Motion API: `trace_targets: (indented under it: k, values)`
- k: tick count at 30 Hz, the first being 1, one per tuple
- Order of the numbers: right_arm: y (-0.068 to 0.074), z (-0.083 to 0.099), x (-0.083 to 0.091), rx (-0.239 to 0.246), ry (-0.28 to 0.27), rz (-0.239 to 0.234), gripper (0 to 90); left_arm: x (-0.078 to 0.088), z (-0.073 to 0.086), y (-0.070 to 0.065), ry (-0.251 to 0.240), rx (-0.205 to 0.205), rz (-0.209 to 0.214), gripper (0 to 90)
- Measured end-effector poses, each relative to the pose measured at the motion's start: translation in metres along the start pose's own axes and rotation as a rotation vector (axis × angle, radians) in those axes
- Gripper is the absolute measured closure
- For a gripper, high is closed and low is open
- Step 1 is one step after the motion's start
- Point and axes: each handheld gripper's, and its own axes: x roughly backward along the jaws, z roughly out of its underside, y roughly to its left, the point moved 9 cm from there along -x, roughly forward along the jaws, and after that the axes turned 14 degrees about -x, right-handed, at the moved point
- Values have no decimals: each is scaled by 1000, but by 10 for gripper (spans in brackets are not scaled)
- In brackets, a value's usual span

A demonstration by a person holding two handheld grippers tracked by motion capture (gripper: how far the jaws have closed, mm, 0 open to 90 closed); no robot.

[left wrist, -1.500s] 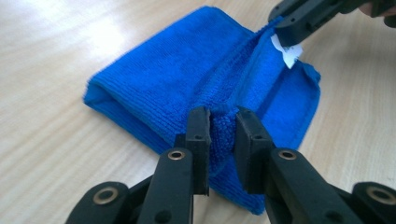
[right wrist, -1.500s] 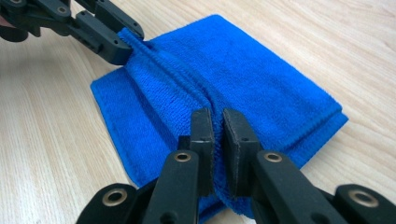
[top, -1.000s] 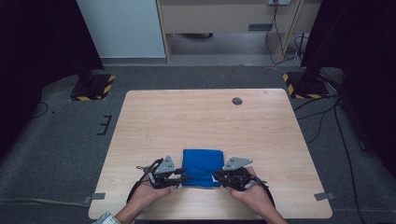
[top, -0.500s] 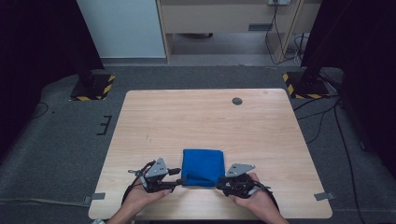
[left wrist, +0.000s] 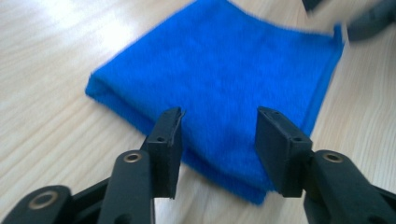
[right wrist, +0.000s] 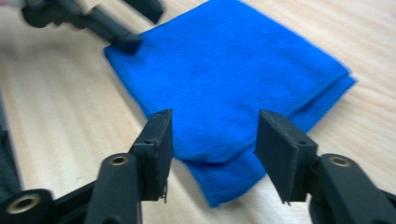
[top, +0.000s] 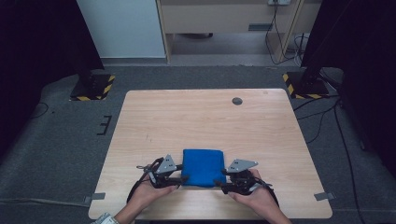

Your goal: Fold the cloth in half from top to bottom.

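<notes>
A folded blue cloth (top: 203,167) lies flat on the wooden table (top: 205,121) near its front edge. My left gripper (top: 183,179) is at the cloth's near left corner, open, its jaws spread over the cloth's (left wrist: 219,79) edge. My right gripper (top: 217,184) is at the near right corner, open as well, jaws either side of the folded corner of the cloth (right wrist: 233,70). In the left gripper view my left gripper (left wrist: 218,128) has nothing pinched between its pads. The right gripper (right wrist: 214,130) stands the same way, and the other gripper (right wrist: 93,18) shows blurred across the cloth.
A small dark round disc (top: 237,101) sits in the table's far right part. Black stands with yellow-black striped feet (top: 92,86) flank the table's far corners on the grey floor. Cables trail at the right (top: 327,116).
Both grippers slid a little toward the table's front edge and now sit at the cloth's near corners rather than its sides. The cloth has not moved.
</notes>
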Motion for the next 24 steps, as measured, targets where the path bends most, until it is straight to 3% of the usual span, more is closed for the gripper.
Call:
trace_targets:
  k: [2, 6, 10, 15, 22, 24]
  values:
    - [-5, -3, 0, -15, -18, 16, 373, 2, 0, 1, -8, 12, -4, 454]
    - [-21, -14, 1, -59, -56, 62, 239, 6, -12, 16, -52, 56, -48, 323]
    - [-38, -27, 1, -90, -88, 106, 151, 8, -18, 29, -58, 75, -77, 233]
    - [-51, -40, 1, -130, -110, 124, 113, 5, -15, 41, -21, 99, -84, 145]
    - [-58, -52, 3, -123, -121, 129, 91, 8, -13, 56, 1, 132, -97, 63]
    - [-61, -55, 4, -125, -128, 134, 91, 12, -13, 64, -7, 146, -118, 62]
